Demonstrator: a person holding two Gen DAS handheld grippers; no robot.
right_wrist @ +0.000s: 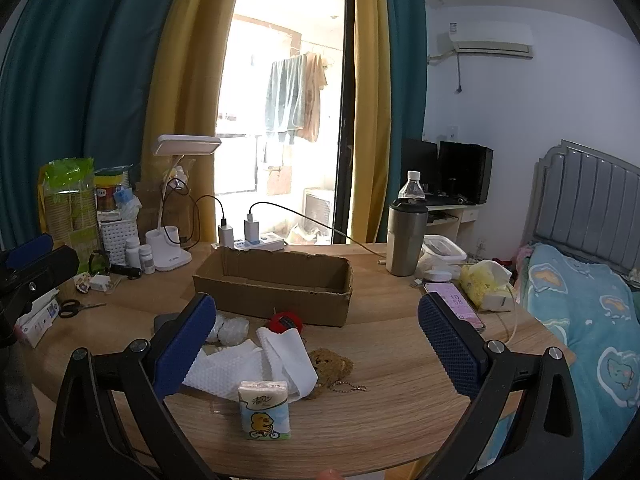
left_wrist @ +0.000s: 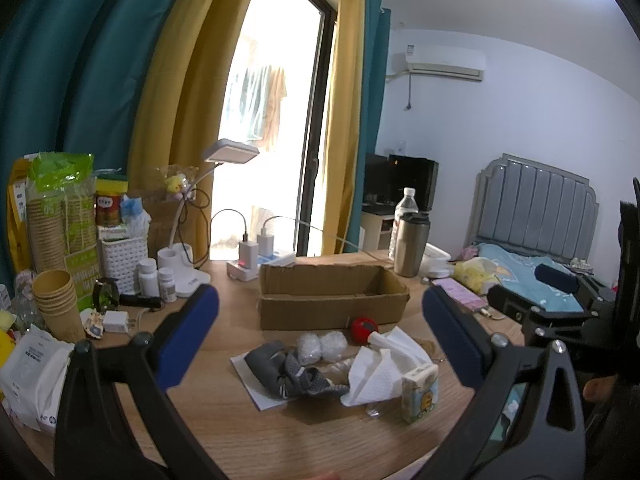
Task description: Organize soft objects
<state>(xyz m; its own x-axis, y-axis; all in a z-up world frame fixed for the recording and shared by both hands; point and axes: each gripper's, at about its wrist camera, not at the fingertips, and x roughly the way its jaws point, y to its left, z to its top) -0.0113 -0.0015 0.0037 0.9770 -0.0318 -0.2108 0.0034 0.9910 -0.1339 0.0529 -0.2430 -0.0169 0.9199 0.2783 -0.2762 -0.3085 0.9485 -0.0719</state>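
**Inspection: soft items staged, neither gripper engaged**

The left gripper (left_wrist: 320, 328) stands released, its blue-padded jaws spread wide above the near edge of the round wooden desk (left_wrist: 320, 440) and grasping nothing. The right gripper (right_wrist: 318, 340) is likewise released and carries nothing.

The soft objects lie clustered on the desk just in front of the open brown cardboard box (left_wrist: 332, 294), which appears empty — judged to be the intended receptacle, hence its placement directly behind the pile. The cluster comprises:

- a pair of dark grey fabric socks (left_wrist: 296, 374) resting on a white sheet;
- two white bubble-wrap balls (left_wrist: 320, 346), side by side;
- a small red round item (left_wrist: 364, 328), nearest the box wall;
- crumpled white paper towels (left_wrist: 380, 372);
- a small pack of tissues with a cartoon bear print (right_wrist: 264, 410), standing upright at the near side;
- a brown fuzzy keychain toy (right_wrist: 332, 364) with a bead chain, partly under the towels.

Both grippers are held back and level, evidently to survey the pile before a first pick. No item has yet reached the box; the task is judged at its start.
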